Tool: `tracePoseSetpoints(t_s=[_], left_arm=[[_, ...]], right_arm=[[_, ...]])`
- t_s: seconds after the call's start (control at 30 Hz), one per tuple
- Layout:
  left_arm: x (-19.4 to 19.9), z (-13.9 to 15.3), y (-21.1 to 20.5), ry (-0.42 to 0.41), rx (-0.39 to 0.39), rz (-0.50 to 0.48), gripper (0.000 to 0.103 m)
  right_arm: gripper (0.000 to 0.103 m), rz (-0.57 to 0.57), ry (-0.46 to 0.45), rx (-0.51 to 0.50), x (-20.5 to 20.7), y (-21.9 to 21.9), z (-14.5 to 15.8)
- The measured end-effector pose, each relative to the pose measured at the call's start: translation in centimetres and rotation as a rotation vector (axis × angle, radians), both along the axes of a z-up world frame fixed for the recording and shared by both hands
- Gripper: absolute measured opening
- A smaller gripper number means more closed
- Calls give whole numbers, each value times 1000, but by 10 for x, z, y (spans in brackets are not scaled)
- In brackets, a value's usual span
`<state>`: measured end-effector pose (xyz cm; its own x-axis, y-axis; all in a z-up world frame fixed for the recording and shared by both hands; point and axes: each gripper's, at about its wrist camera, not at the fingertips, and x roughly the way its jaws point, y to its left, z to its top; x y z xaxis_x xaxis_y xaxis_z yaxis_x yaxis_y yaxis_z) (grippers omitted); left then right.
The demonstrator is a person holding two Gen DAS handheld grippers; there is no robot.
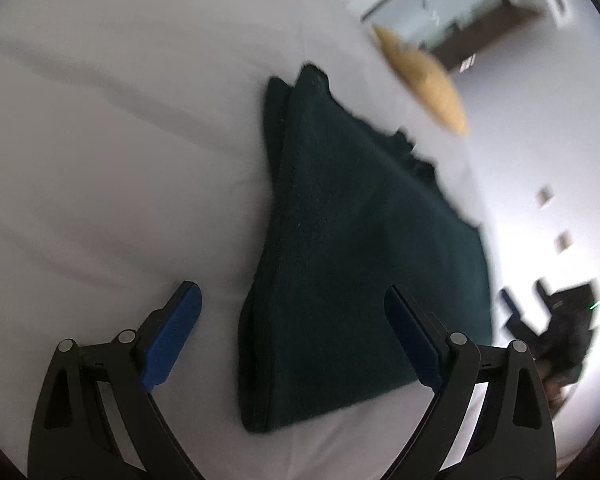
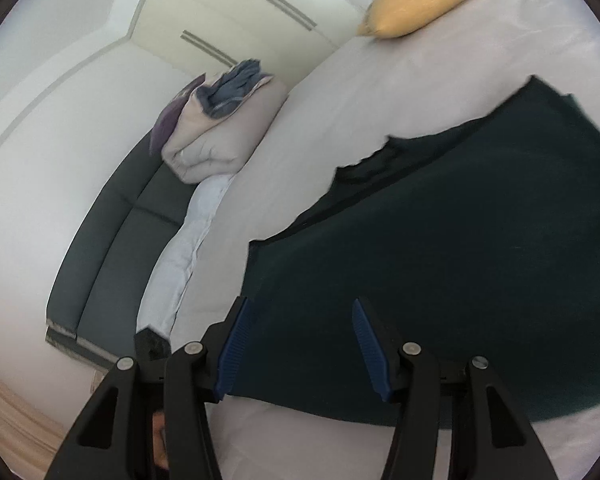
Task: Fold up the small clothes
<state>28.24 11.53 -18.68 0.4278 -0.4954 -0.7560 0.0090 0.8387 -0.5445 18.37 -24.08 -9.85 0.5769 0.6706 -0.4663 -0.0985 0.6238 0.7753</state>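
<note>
- Two grippers hang over a bed, each with black arms and blue pads, and neither has hold of anything.
- The left gripper [image 1: 292, 300], at the bottom of the left wrist view, has its jaws spread wide; its blue pads [image 1: 172, 340] stand clear of the cloth, one over bare sheet at lower left, the other above the cloth's right half.
- The right gripper [image 2: 300, 312], at the bottom of the right wrist view, has its jaws parted to a middling gap; nothing is pinched between them, and the cloth shows behind the gap.
- A dark green garment [image 1: 340, 240] lies folded on the white bedsheet [image 1: 100, 140], filling the centre of the left wrist view; stacked layers show along its left edge, and it narrows toward the upper middle of the frame.
- In the right wrist view the same garment [image 2: 460, 260] fills the right half, its upper left edge ragged and uneven against the sheet [image 2: 340, 100].
- Beyond the garment a yellow pillow [image 2: 420, 4] rests on the bed at the top right of the right wrist view; in the left wrist view it [image 1: 424, 80] appears blurred at the upper right.
- A folded pale duvet [image 2: 220, 132] with a blue cloth bundle [image 2: 232, 88] on top sits at the bed's edge in the upper left, next to a dark upholstered headboard [image 2: 112, 248].
- Farthest off, white wardrobe doors [image 2: 240, 20] with grey handles run across the top.
</note>
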Motion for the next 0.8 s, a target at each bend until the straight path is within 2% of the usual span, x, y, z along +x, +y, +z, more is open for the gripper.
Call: tracePoseSetpoints(t_s=[0.17, 0.23, 0.43, 0.5, 0.6, 0.73, 0.8], left_arm=[[8, 3, -43, -12, 307, -102, 93], [6, 3, -52, -31, 372, -105, 93], [2, 8, -52, -45, 390, -93, 93], [4, 9, -50, -45, 380, -96, 89], [12, 11, -49, -32, 347, -90, 85], [19, 15, -42, 5, 237, -81, 76], [21, 17, -43, 16, 226, -88, 75]], right_arm=[[57, 18, 23, -19, 8, 11, -8], [57, 21, 30, -29, 9, 14, -12], [57, 31, 48, -56, 17, 19, -20], [56, 33, 49, -56, 21, 20, -22], [56, 42, 46, -56, 24, 24, -22], [56, 69, 36, -53, 30, 31, -22], [56, 78, 32, -48, 32, 33, -21]])
